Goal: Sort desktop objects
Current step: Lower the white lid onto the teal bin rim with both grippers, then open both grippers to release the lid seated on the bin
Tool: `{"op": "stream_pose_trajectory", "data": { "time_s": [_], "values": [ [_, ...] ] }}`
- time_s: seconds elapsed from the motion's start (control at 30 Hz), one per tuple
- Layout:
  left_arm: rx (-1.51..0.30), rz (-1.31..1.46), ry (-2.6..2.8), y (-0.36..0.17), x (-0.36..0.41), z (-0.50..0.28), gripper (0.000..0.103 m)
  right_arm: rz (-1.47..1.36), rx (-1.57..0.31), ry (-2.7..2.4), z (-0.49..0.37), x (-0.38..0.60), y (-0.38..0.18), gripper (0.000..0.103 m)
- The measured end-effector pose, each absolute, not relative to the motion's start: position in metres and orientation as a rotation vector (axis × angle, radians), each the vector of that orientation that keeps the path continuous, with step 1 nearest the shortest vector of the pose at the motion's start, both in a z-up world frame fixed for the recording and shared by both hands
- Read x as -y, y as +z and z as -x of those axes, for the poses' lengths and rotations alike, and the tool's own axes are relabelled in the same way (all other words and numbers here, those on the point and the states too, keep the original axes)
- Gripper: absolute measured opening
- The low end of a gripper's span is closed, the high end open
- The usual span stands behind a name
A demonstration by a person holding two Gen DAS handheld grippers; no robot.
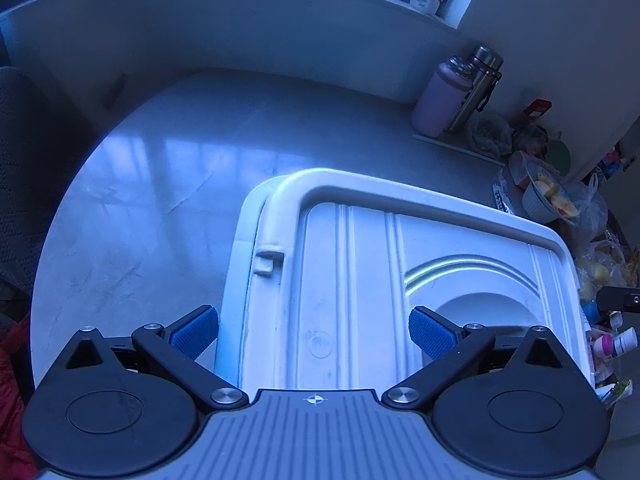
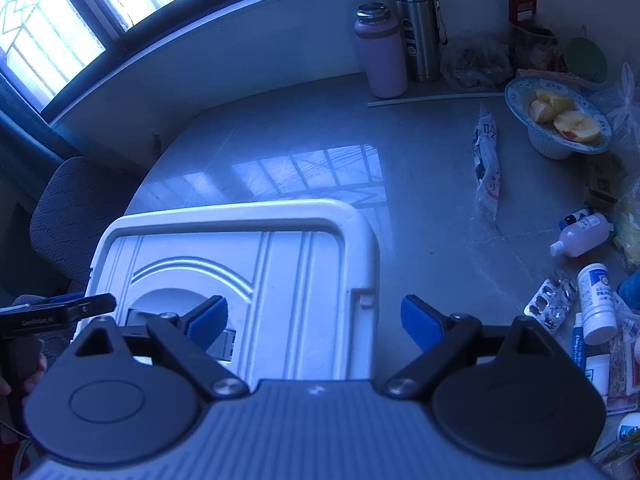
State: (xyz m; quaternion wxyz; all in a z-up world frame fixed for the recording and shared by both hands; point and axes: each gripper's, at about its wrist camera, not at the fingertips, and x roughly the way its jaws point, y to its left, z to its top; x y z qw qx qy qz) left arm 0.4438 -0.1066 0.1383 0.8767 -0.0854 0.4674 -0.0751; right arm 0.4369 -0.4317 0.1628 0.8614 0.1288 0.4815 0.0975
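Hovering over closed white box (image 2: 256,264), both grippers, left (image 1: 314,334) & right (image 2: 316,318), gaping, empty; meds at 3 o'clock (image 2: 596,304) unsorted.

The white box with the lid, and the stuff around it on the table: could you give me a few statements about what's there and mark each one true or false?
1. The white box has its lid on. True.
2. The right gripper is clamped on a medicine bottle. False: it is open and holds nothing.
3. The bowl holds cut fruit pieces. True.
4. The pink bottle lies on its side. False: it stands upright beside the steel flask.
5. The left gripper is open above the box lid. True.
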Motion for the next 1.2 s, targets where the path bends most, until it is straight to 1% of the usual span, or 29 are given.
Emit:
{"op": "stream_pose_trajectory", "data": {
  "time_s": [0.27, 0.43, 0.73, 0.93, 1.03, 1.07, 1.1, 1.17, 1.2],
  "values": [
    [-1.023, 0.086, -0.128, 0.163, 0.12, -0.439, 0.103, -0.227, -1.054, 0.211, -0.429, 0.425, 0.168, 0.094],
    [-1.057, 0.042, -0.101, 0.17, 0.12, -0.439, 0.103, -0.19, -1.099, 0.181, -0.424, 0.424, 0.165, 0.094],
    [-1.12, -0.054, -0.079, 0.184, 0.125, -0.442, 0.103, -0.183, -1.12, 0.163, -0.422, 0.432, 0.161, 0.094],
    [-1.153, -0.039, -0.062, 0.19, 0.116, -0.451, 0.103, -0.173, -1.167, 0.162, -0.431, 0.434, 0.158, 0.093],
    [-1.164, -0.032, -0.041, 0.188, 0.11, -0.454, 0.103, -0.24, -1.19, 0.16, -0.436, 0.439, 0.153, 0.089],
    [-1.172, -0.023, -0.036, 0.186, 0.109, -0.455, 0.103, -0.258, -1.193, 0.155, -0.438, 0.44, 0.151, 0.085],
    [-1.181, -0.014, -0.034, 0.184, 0.108, -0.456, 0.103, -0.269, -1.199, 0.153, -0.439, 0.44, 0.148, 0.083],
    [-1.194, -0.005, -0.033, 0.179, 0.107, -0.457, 0.103, -0.278, -1.216, 0.159, -0.441, 0.438, 0.143, 0.072],
    [-1.2, -0.002, -0.032, 0.176, 0.106, -0.458, 0.103, -0.28, -1.225, 0.163, -0.442, 0.436, 0.14, 0.069]
  ]
}}
